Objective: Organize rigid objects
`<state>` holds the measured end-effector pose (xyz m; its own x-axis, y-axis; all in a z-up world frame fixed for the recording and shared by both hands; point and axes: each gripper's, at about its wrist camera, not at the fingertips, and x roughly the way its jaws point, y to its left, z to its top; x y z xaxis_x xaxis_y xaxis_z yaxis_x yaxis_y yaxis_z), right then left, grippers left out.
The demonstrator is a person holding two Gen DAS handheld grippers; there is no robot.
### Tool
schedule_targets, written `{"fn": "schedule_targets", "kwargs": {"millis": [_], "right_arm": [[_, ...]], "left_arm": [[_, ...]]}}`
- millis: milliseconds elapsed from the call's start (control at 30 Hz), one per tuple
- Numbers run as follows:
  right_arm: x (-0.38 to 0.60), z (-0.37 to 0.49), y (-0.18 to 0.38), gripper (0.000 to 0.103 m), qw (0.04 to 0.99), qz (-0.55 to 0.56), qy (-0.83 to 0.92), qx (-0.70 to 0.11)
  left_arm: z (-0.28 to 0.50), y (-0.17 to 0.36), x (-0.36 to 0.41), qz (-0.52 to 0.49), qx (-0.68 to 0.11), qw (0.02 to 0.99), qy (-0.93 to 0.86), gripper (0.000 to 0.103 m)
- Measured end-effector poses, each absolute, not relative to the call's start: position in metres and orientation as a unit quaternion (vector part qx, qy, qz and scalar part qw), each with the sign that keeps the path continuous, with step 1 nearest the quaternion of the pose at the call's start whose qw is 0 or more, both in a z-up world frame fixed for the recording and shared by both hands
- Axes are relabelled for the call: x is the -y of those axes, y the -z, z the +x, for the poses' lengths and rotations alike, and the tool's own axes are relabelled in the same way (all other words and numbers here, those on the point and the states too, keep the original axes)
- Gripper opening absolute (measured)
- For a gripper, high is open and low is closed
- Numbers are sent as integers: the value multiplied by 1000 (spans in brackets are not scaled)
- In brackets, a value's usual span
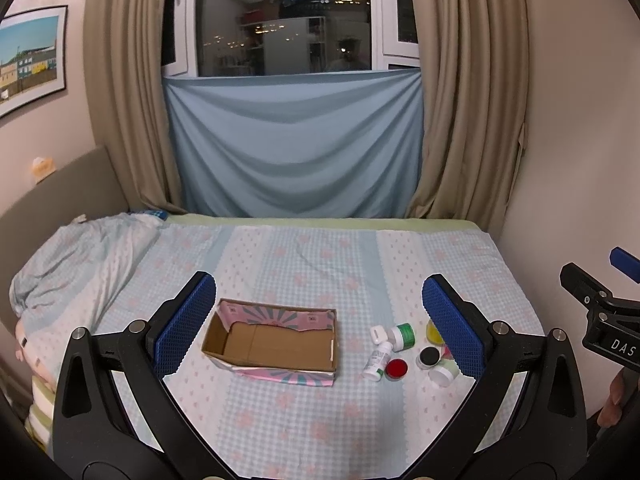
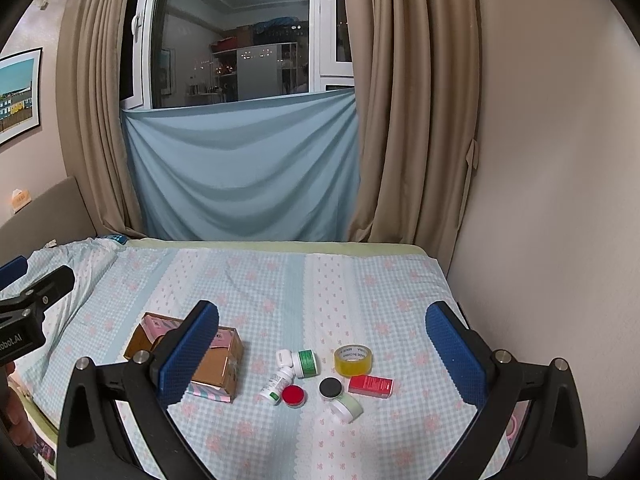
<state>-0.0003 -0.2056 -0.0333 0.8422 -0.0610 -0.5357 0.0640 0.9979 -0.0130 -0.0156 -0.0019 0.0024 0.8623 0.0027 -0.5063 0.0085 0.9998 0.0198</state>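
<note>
Right gripper (image 2: 322, 354) and left gripper (image 1: 320, 322) hover with jaws spread wide, holding nothing, above a bed (image 2: 280, 280) where small containers (image 2: 294, 396) cluster just beside an empty cardboard box (image 1: 276, 346), apparently awaiting sorting.

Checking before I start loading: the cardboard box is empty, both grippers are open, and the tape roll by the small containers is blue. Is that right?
Not quite: the tape roll is yellow, not blue, as the right wrist view shows. The rest holds: the cardboard box is empty, and the left gripper and right gripper are both open, holding nothing.
</note>
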Motion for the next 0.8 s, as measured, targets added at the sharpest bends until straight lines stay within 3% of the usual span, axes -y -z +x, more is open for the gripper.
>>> {"fn": "schedule_targets", "kwargs": {"millis": [800], "right_arm": [[205, -2, 35, 103, 960, 4, 33, -280]], "left_arm": [[-12, -5, 5, 9, -260, 965, 13, 102]]}}
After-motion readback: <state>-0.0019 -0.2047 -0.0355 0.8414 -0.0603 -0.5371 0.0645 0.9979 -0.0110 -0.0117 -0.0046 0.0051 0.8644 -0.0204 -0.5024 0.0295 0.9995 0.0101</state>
